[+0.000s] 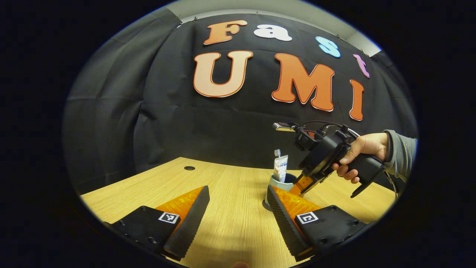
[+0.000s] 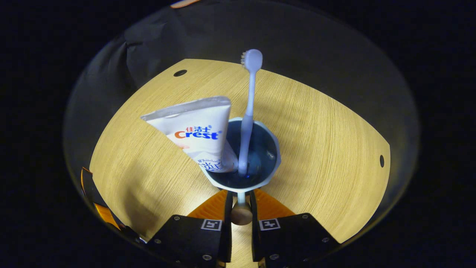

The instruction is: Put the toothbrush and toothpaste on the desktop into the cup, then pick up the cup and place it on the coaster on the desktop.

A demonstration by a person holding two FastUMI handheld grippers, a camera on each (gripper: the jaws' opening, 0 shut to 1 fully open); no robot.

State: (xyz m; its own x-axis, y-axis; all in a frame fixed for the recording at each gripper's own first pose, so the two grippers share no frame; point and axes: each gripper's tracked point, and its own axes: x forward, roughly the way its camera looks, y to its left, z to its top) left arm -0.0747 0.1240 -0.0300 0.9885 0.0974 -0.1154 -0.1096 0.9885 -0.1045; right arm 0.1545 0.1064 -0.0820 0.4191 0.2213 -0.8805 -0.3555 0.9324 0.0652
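The wooden worktop (image 2: 316, 149) carries a blue cup (image 2: 266, 163) standing upright. The cup holds a white toothpaste tube (image 2: 197, 130), leaning against the rim, and a pale toothbrush (image 2: 249, 108), head uppermost. In the left gripper view the cup (image 1: 282, 183) stands just beyond the left hand-held gripper (image 1: 238, 212), whose fingers are spread wide with nothing between them. A hand (image 1: 362, 152) in a grey sleeve holds the right hand-held gripper (image 1: 306, 184) at the cup. In the right gripper view the right hand-held gripper (image 2: 241, 208) is clamped on the cup's handle (image 2: 241, 214), both fingers pressing it.
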